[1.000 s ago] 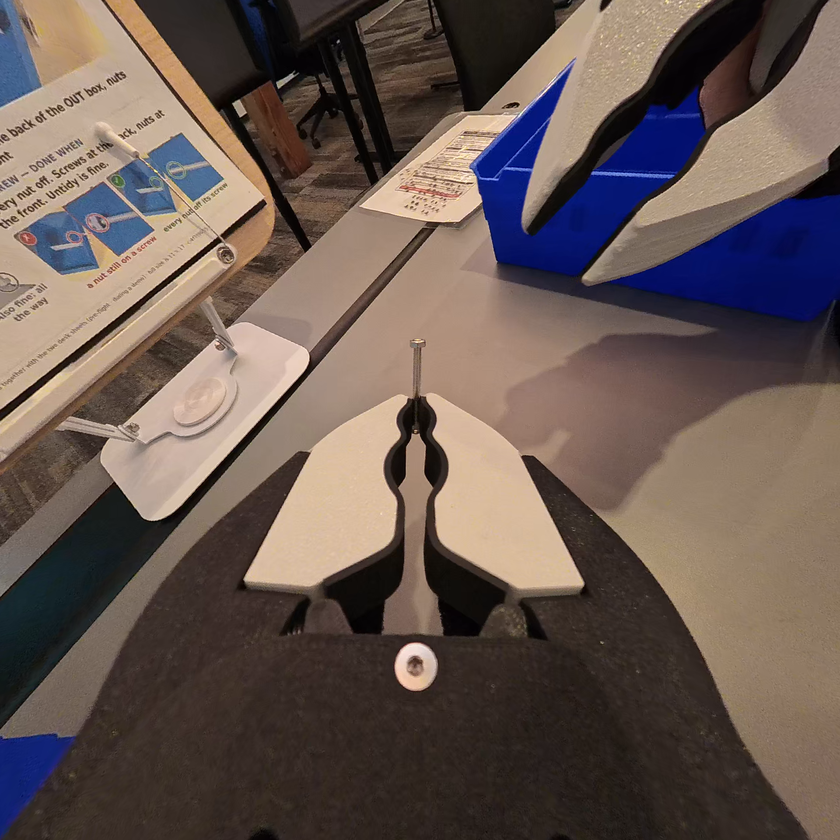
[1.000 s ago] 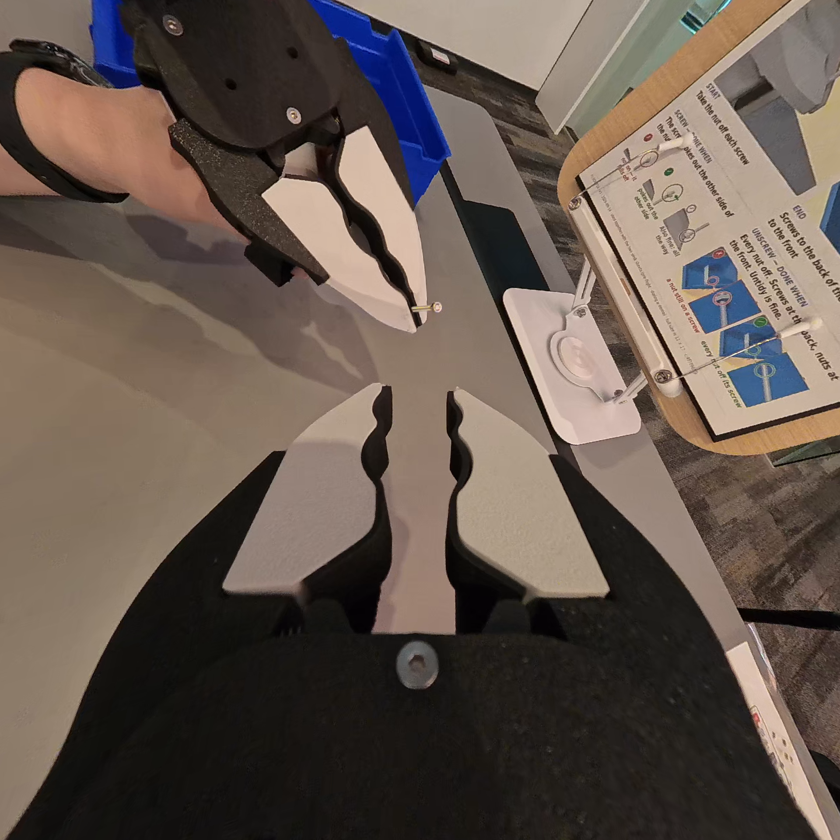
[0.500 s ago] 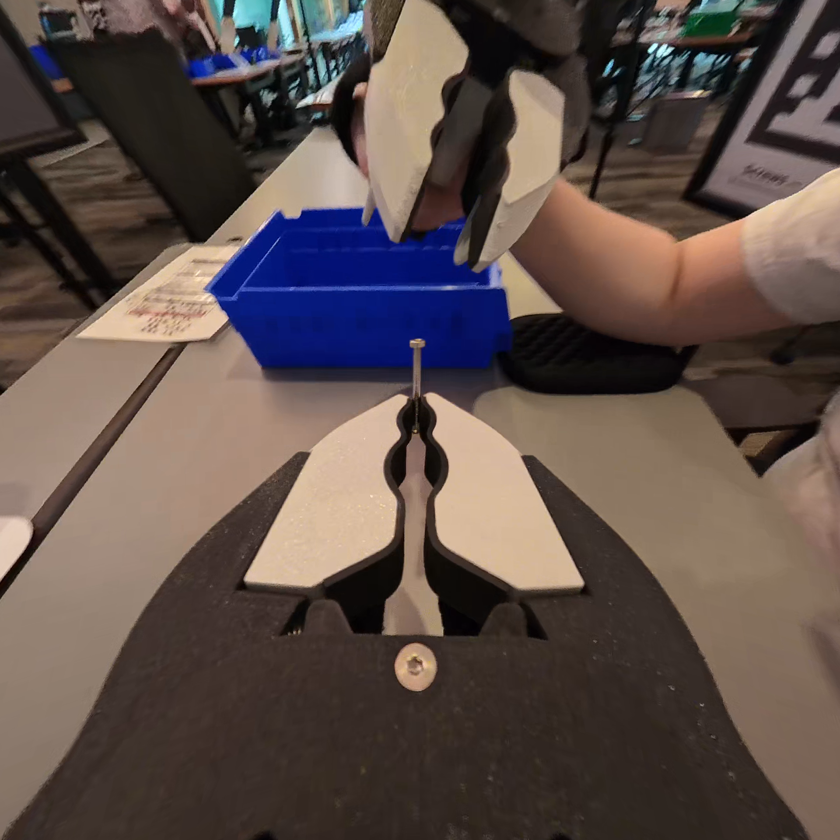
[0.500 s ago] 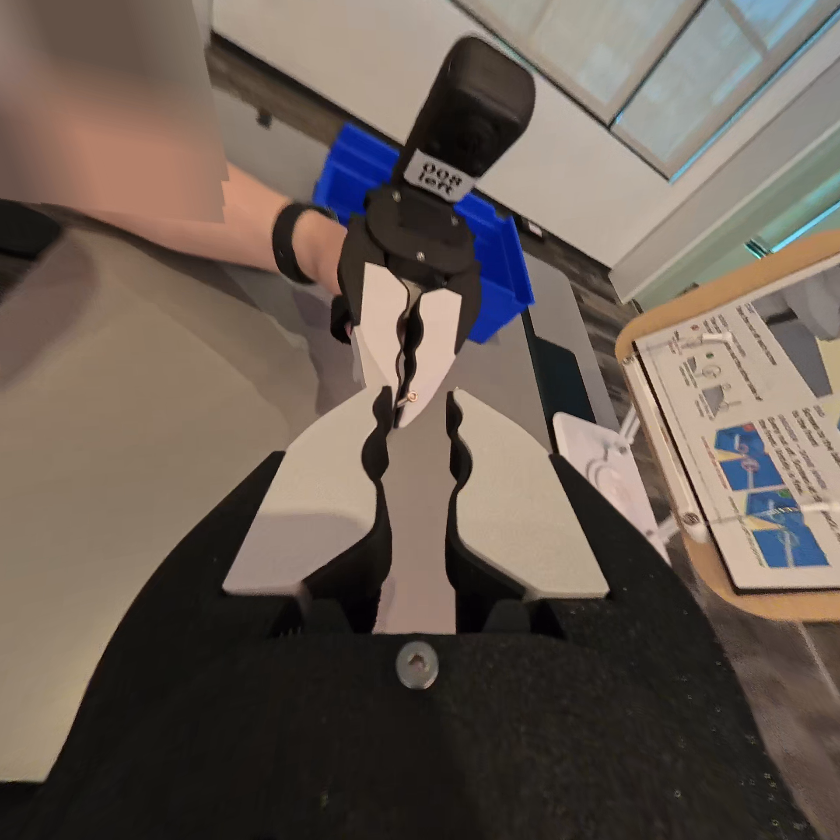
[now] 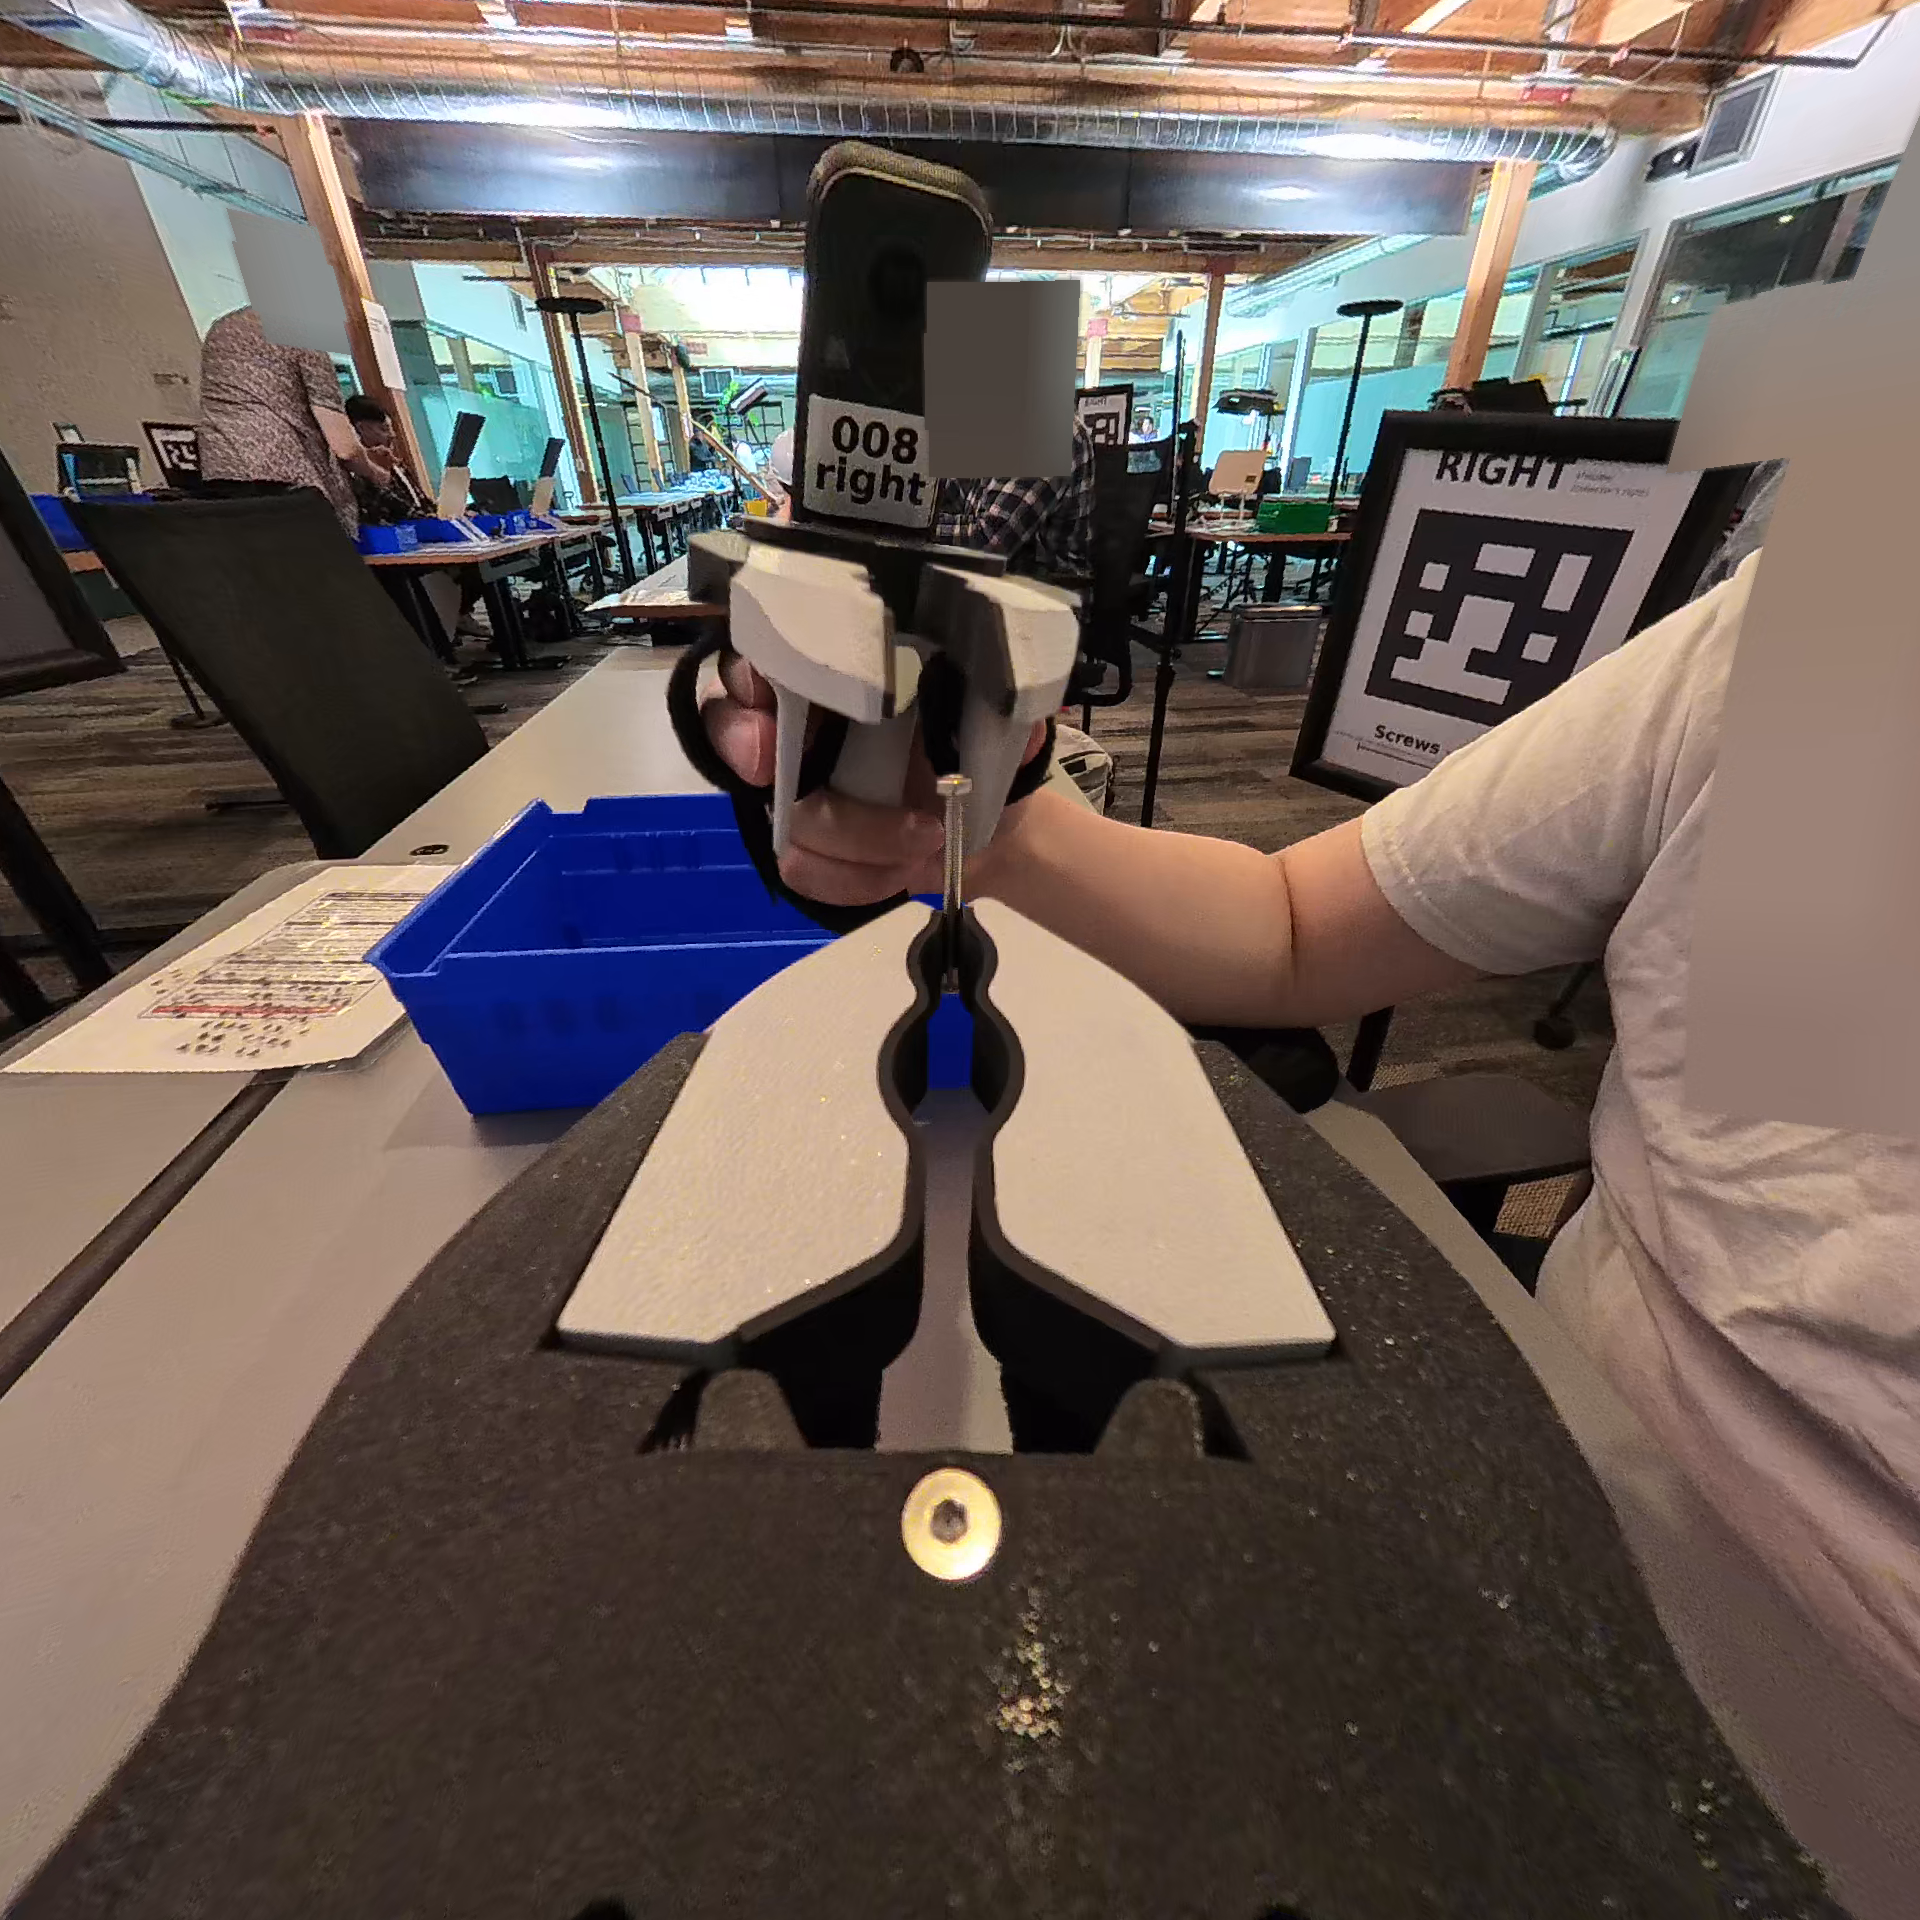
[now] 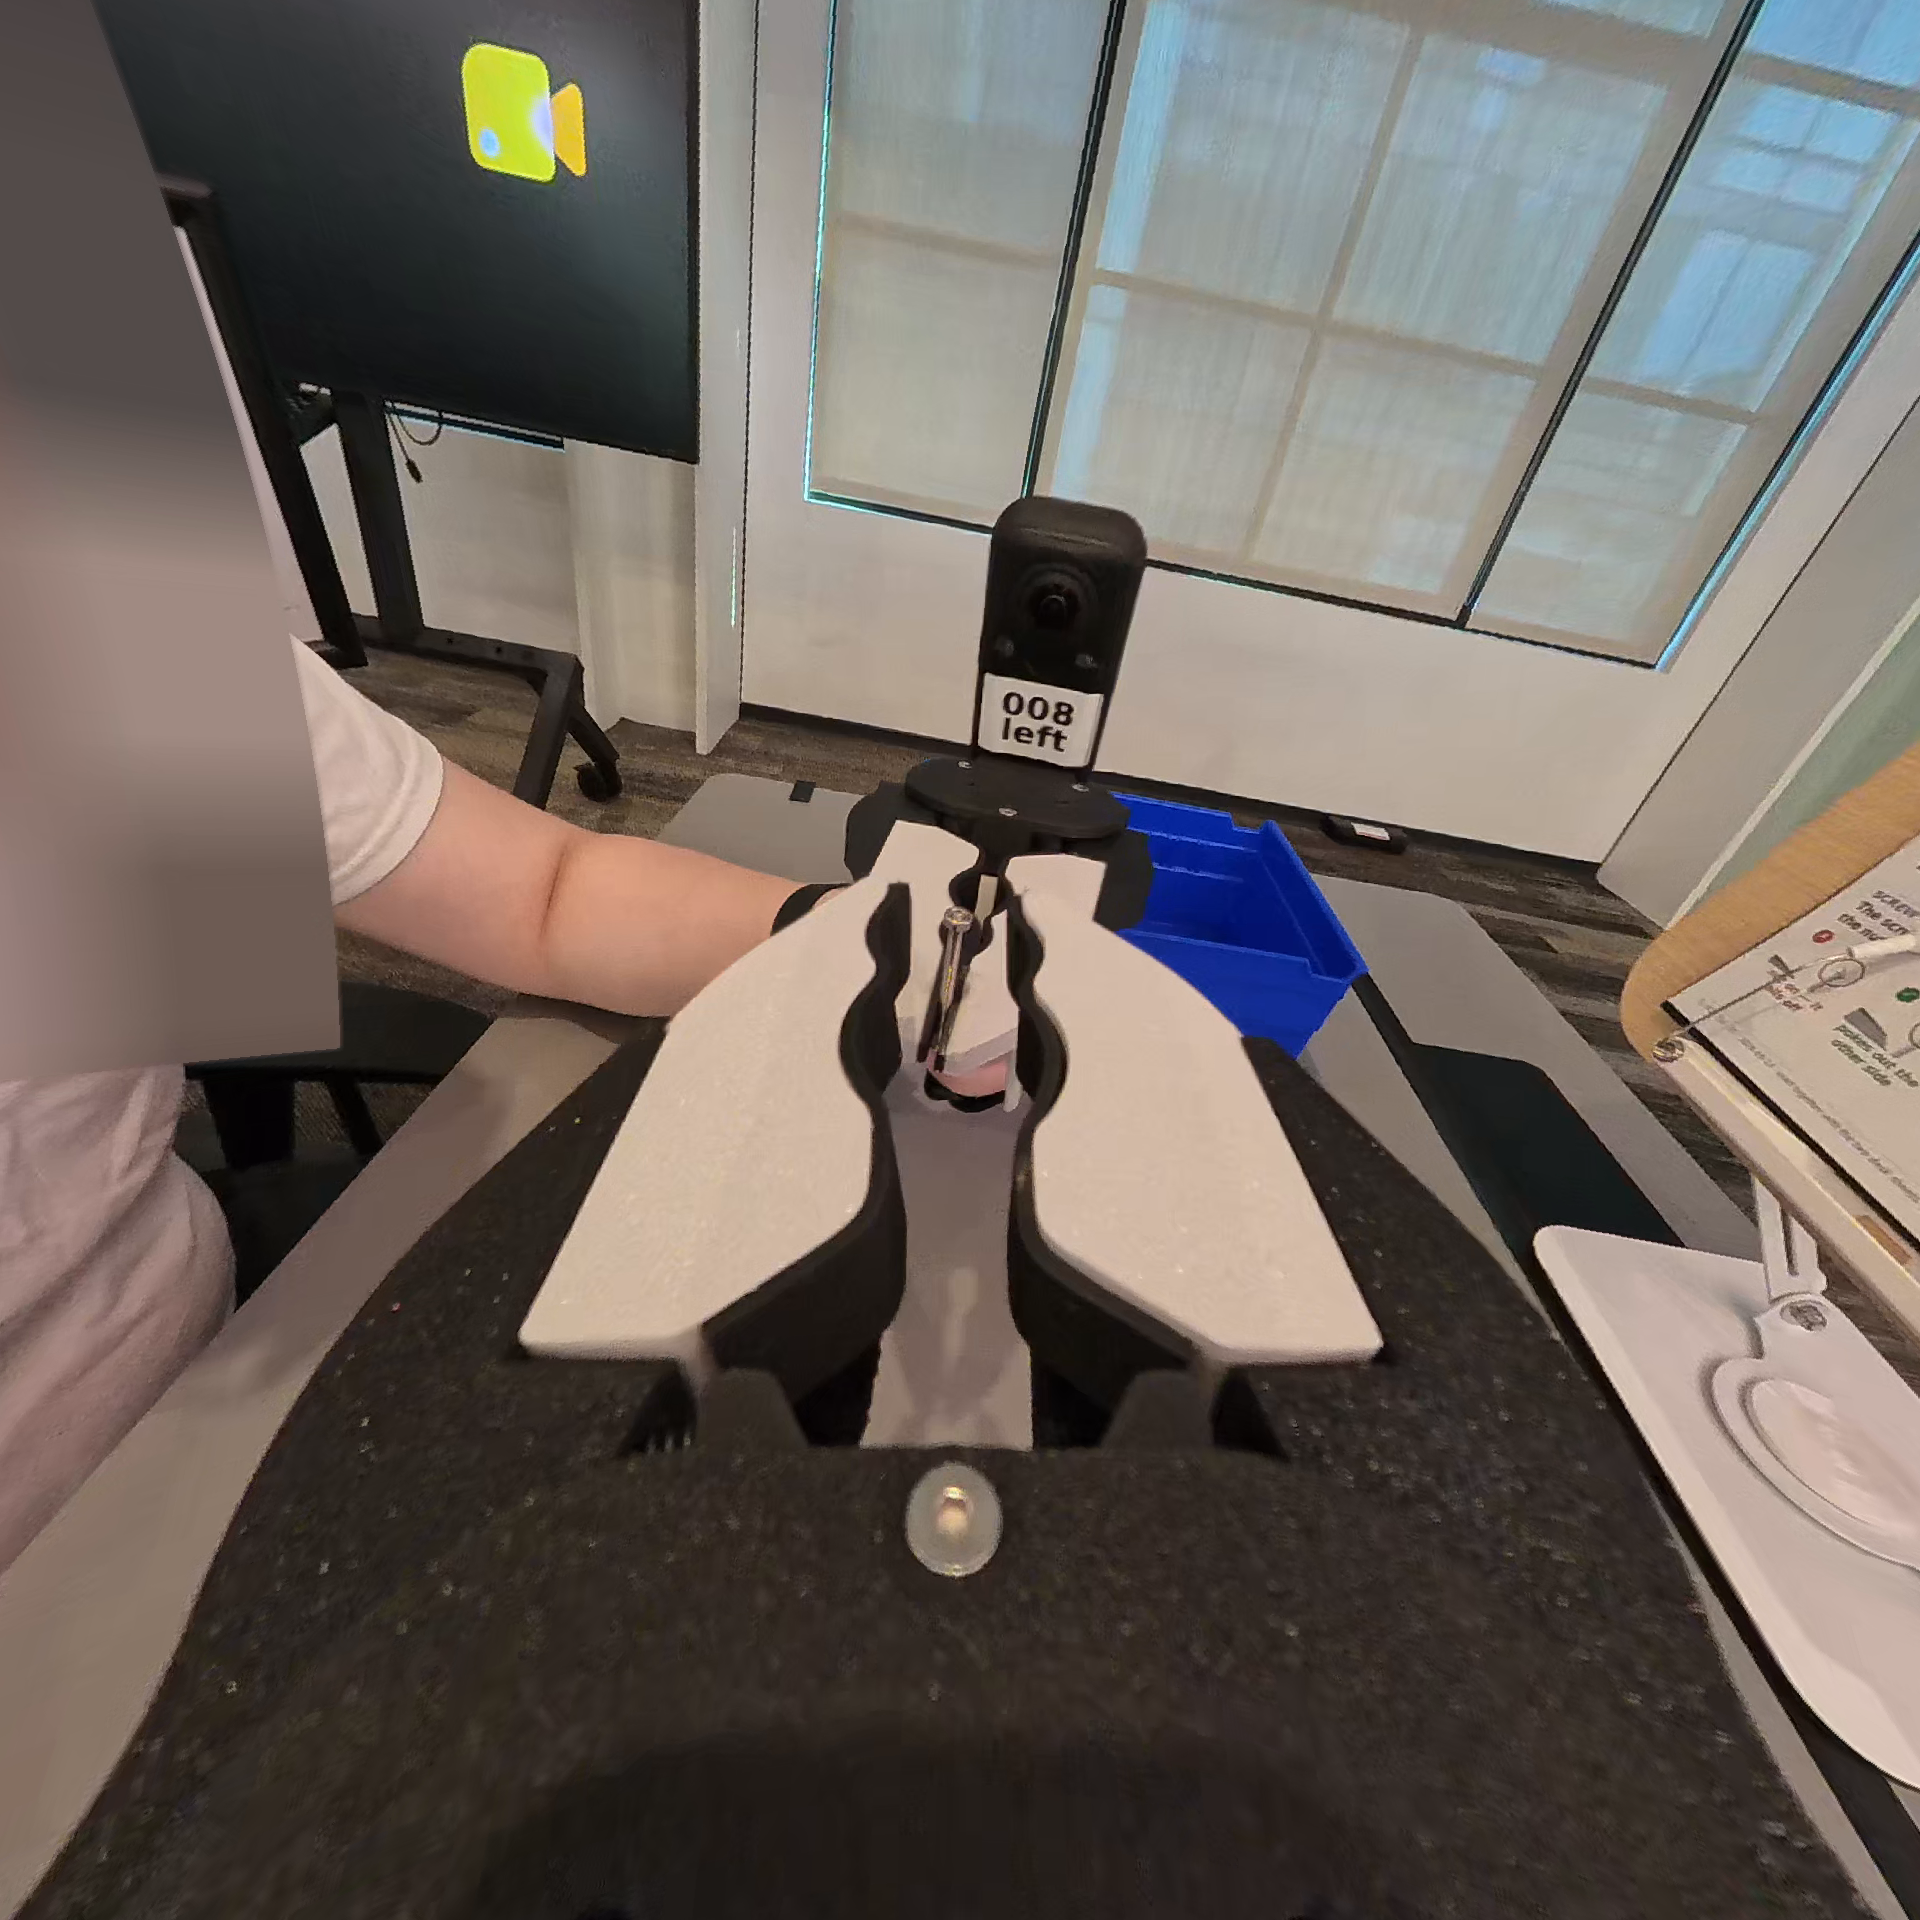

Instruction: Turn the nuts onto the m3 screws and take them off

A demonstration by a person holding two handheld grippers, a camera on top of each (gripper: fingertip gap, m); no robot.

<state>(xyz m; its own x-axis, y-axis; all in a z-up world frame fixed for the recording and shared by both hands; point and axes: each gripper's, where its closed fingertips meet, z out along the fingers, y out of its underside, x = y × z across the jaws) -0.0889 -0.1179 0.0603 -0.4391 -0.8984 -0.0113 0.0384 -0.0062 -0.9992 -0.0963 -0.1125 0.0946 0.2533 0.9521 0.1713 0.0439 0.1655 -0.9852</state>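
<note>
My left gripper (image 5: 951, 920) is shut on the lower end of a thin silver screw (image 5: 952, 842), which stands up out of its tips with the head on top. My right gripper (image 6: 958, 912) is open and faces the left one. In the right wrist view the screw (image 6: 951, 977) lies between my right fingers (image 6: 769, 1091) without touching them, and the left gripper (image 6: 940, 1051) holds it from behind. The right gripper also shows in the left wrist view (image 5: 883, 774), just beyond the screw head. I see no nut on the screw.
A blue bin (image 5: 582, 971) stands on the grey table (image 5: 208, 1351) behind the grippers, with a printed sheet (image 5: 260, 977) to its left. An instruction board (image 6: 1829, 1029) on a white stand base (image 6: 1683, 1382) is at the right. The person's arm (image 5: 1195, 914) reaches in. Less than 4 cm separates the two grippers' tips.
Both grippers have lifted and turned to face each other. The open right gripper has come closer, so the screw held by the left gripper now sits between its fingers.
</note>
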